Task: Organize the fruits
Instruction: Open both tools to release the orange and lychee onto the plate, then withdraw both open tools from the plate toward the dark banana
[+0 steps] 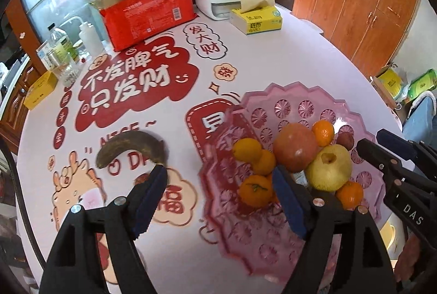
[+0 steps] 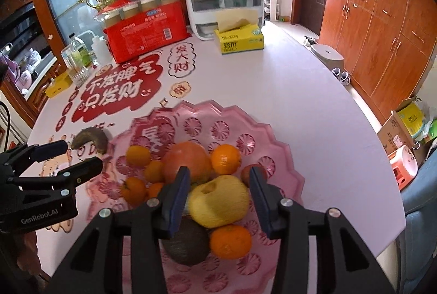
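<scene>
Left gripper point(image 1: 218, 184) jaws wide apart, holding nothing, straddling the pink fruit tray's point(image 1: 273, 244) left rim, with the browned banana point(image 1: 131, 147) on the tablecloth point(image 1: 286, 53) just past its left finger, outside the tray. Right gripper point(image 2: 220, 190) spread and empty over the tray's near side, the yellow pear point(image 2: 218, 201) between its fingers without visible contact; grapefruit point(image 2: 188, 160) and tangerines point(image 2: 225, 158) piled beside it. Far right of the table is bare up to the edge; tissue box point(image 2: 240, 41) and red pack point(image 2: 147, 29) sit at the back.
</scene>
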A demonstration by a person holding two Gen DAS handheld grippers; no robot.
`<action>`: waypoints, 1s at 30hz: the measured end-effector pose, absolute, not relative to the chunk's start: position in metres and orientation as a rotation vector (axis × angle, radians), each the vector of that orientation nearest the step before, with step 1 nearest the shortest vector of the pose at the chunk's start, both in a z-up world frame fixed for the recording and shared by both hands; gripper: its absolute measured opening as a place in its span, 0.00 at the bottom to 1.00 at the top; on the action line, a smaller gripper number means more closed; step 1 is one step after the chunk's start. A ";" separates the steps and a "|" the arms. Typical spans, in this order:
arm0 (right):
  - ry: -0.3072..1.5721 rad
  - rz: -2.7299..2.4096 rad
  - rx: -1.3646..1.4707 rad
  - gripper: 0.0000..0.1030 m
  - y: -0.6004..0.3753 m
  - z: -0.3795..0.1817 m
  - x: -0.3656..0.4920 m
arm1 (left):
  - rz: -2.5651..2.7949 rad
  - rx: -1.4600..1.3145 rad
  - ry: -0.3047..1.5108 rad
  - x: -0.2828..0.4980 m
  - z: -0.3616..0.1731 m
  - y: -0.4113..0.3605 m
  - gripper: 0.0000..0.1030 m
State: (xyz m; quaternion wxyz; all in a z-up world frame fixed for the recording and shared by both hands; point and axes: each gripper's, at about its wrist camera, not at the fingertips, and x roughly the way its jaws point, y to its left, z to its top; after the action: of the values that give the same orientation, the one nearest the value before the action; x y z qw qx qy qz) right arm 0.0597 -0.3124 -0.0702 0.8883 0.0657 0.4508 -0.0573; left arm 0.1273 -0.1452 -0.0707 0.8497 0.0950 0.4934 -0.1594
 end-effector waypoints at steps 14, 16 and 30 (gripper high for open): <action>0.791 -0.080 0.066 0.44 -0.240 0.010 0.040 | -0.345 0.225 0.934 0.111 0.023 -0.050 0.76; 0.773 -0.076 0.053 0.44 -0.228 0.022 0.040 | -0.334 0.253 0.909 0.112 0.040 -0.031 0.76; 0.752 -0.029 0.066 0.44 -0.157 0.055 0.050 | -0.348 0.479 0.830 0.130 0.083 0.054 0.76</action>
State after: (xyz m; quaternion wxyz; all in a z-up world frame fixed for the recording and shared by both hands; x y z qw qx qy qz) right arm 0.0504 -0.1573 0.0553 0.9294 0.0322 0.3673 -0.0143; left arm 0.1295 0.0541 0.0825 0.8729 0.2290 0.3975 -0.1664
